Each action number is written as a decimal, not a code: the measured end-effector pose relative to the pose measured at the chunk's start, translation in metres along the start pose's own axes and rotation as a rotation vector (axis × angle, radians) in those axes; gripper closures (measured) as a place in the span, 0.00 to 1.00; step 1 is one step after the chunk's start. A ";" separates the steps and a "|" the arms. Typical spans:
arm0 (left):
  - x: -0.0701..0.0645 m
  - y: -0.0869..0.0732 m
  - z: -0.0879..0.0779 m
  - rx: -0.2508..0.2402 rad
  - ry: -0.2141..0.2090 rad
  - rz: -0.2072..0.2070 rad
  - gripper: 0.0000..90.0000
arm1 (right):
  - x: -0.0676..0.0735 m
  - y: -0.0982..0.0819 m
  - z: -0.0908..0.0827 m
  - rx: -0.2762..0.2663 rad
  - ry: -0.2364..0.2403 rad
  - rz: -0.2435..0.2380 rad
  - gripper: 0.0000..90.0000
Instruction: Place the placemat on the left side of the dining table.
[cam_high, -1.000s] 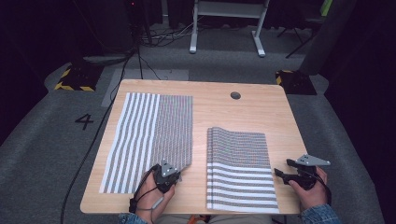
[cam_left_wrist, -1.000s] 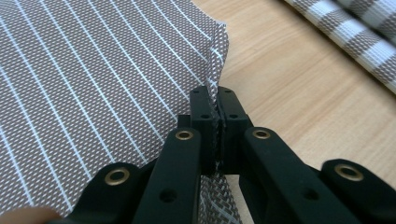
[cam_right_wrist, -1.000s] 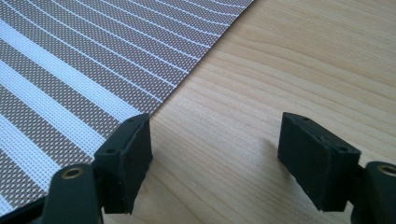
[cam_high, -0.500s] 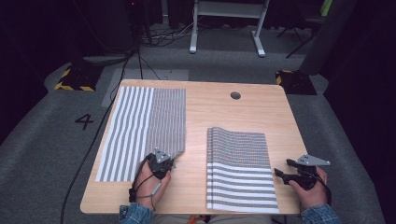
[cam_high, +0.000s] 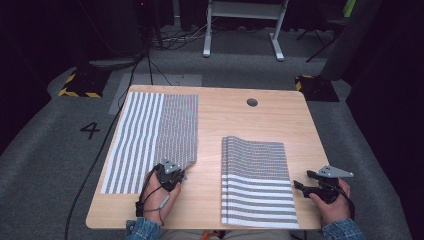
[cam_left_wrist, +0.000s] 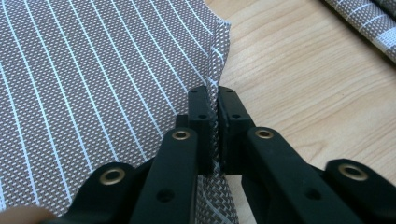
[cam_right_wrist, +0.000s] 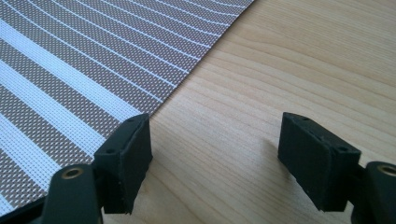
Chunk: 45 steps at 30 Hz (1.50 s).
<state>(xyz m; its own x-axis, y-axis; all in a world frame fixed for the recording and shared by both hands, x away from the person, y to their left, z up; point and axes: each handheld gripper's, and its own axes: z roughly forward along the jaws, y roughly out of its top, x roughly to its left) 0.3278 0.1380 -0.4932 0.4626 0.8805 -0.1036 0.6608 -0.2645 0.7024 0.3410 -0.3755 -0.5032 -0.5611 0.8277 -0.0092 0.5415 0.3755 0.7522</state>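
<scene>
The left gripper (cam_left_wrist: 212, 135) has its jaws pressed together on the near right corner of the flat striped placemat (cam_high: 150, 140), the woven hem standing pinched between the pads. The right gripper (cam_high: 312, 186) rests on the wooden table (cam_high: 235, 120) with its jaws spread wide, just beside the right edge of the folded stack of placemats (cam_high: 257, 180), touching nothing. Beyond the left gripper the flat mat runs away toward the table's far left, apart from the stack. The mesh looks light, thin and semi-stiff; a corner or hem is probably the surest hold. How many mats the stack holds is hard to make out.
</scene>
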 end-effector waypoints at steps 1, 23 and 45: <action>-0.001 0.000 -0.003 0.001 -0.014 0.002 0.83 | 0.000 0.000 0.000 0.000 0.000 0.000 0.29; -0.007 -0.010 0.002 -0.004 0.026 0.103 0.39 | 0.000 0.000 0.000 0.001 0.000 -0.001 0.29; -0.020 -0.005 -0.045 -0.076 -0.043 0.113 0.33 | 0.000 0.000 0.000 -0.001 0.000 -0.002 0.28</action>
<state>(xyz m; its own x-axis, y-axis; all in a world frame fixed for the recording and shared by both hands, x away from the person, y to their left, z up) 0.2883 0.1396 -0.4627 0.5573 0.8288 -0.0497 0.5576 -0.3292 0.7621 0.3409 -0.3752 -0.5033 -0.5621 0.8270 -0.0103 0.5397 0.3762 0.7531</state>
